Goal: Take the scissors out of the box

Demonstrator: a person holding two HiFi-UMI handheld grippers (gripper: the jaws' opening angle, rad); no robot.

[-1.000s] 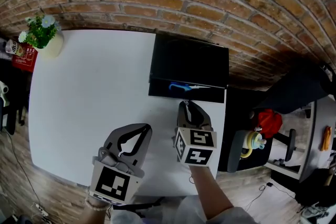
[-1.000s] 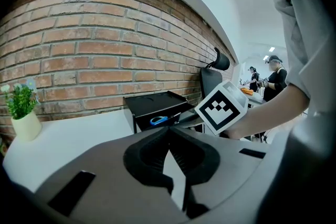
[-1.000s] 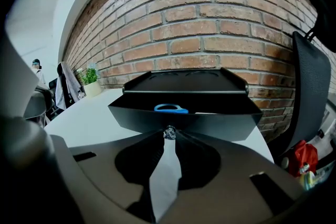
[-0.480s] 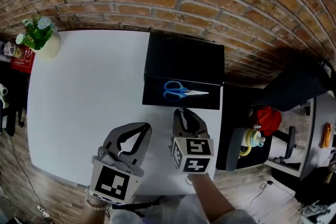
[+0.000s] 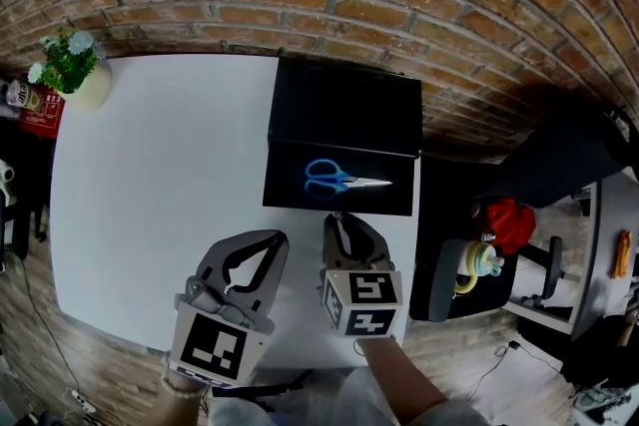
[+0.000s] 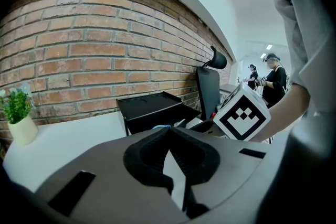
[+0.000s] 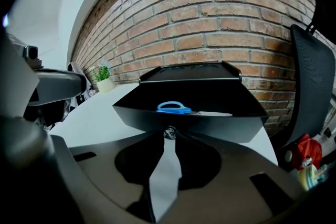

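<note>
**Hazards: Scissors Retrieval From Open Drawer**

The box (image 5: 344, 110) sits in the upper centre of the head view, at the right edge of the table (image 5: 150, 175). Its drawer (image 5: 290, 198) stands out toward the lower frame. The scissors (image 5: 334, 180) lie flat on the drawer floor, blue handles to the left and blades pointing right.

The right gripper (image 5: 338, 217) has its jaws closed on the small knob (image 7: 169, 132) at the drawer front. The left gripper (image 5: 279, 238) is at lower left, over bare table, with its jaws closed and nothing between them.

Likely faults:
- Over-pull: further travel may bring the drawer out of the box and spill the scissors.
- Box shift: the box is at the table edge, so a sideways tug on the knob may push it off.
- Missed pick: the scissors lie flat behind the drawer's front wall. A shallow approach strikes the wall, and closed jaws only push the scissors.
- Slip: the thin blades give a poor grip, so the handles are the safer hold.
</note>
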